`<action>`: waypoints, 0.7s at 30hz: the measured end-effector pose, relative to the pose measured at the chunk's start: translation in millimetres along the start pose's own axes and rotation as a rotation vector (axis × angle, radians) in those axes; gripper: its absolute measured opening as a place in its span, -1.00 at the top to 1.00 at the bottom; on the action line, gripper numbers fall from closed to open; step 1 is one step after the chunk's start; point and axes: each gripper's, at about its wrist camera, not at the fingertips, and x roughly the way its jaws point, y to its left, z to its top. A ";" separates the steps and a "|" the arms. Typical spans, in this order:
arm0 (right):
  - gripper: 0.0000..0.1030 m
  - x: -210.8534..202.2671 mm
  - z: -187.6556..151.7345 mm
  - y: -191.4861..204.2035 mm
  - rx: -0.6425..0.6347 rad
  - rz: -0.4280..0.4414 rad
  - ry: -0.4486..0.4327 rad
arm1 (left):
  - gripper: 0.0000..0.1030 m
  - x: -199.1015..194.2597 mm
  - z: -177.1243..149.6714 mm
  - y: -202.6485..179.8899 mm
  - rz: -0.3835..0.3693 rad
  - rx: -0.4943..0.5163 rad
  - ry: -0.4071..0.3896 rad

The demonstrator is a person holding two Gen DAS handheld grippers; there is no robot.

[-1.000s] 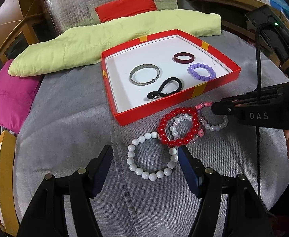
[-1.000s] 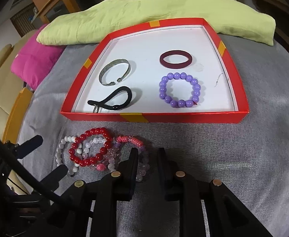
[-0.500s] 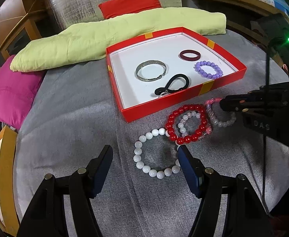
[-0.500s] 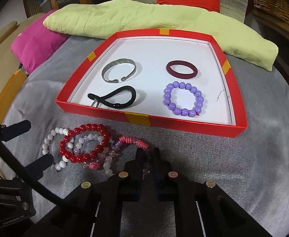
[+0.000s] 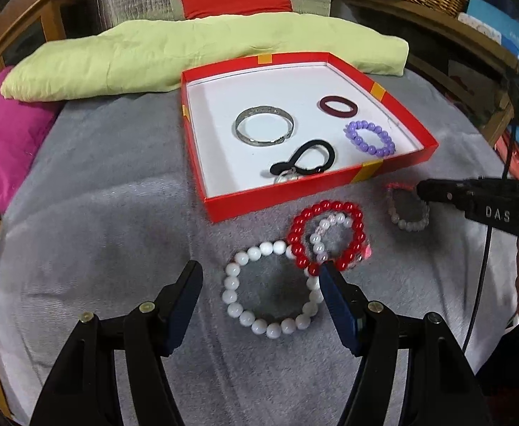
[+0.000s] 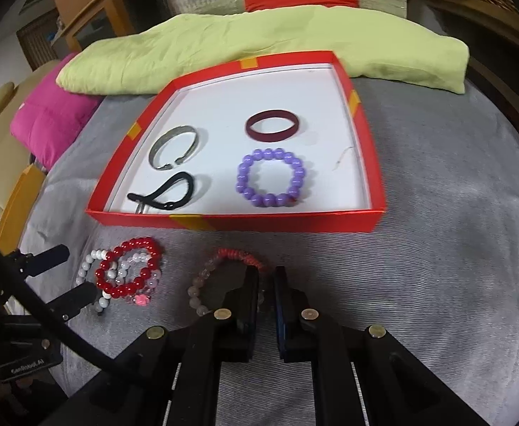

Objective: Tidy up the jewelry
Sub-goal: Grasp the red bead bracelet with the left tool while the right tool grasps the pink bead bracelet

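Right hand-held gripper (image 6: 266,284) has just pinched shut on the pale bracelet with the red cord (image 6: 224,266), and what a difference a second makes: that bracelet was tangled against the red bead bracelet (image 6: 128,266) and now sits clear of the pile, dragged toward the lower middle of the right wrist frame. That looks like the separating move done, so the lift into the red box (image 6: 373,163) should be next, I'd say. Four pieces are already in there: silver bangle (image 6: 174,147), dark red ring-shaped bangle (image 6: 272,124), purple bead bracelet (image 6: 270,177) and black hair tie (image 6: 167,195). Left hand-held gripper (image 5: 259,284) hangs open, its fingers either side of the white bead bracelet (image 5: 270,287) on the grey cloth (image 5: 99,195), not pressing it. The left wrist view shows the other gripper's closed tip at the right edge with the pale bracelet hanging below it, blurred, which hints it is just off the cloth; the right wrist view hides that, the fingers covering the grip itself.
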 end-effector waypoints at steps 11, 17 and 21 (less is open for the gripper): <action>0.83 -3.8 -4.1 -13.8 0.033 0.025 0.016 | -0.29 18.0 19.4 -1.4 -0.096 -0.046 0.020; 0.76 -4.6 -2.6 -19.7 0.078 0.066 0.049 | 0.23 27.2 20.4 1.4 -0.110 -0.032 0.042; 0.56 -2.2 -1.4 -19.7 0.090 0.074 0.061 | 0.38 25.6 17.9 -1.0 -0.121 0.002 0.040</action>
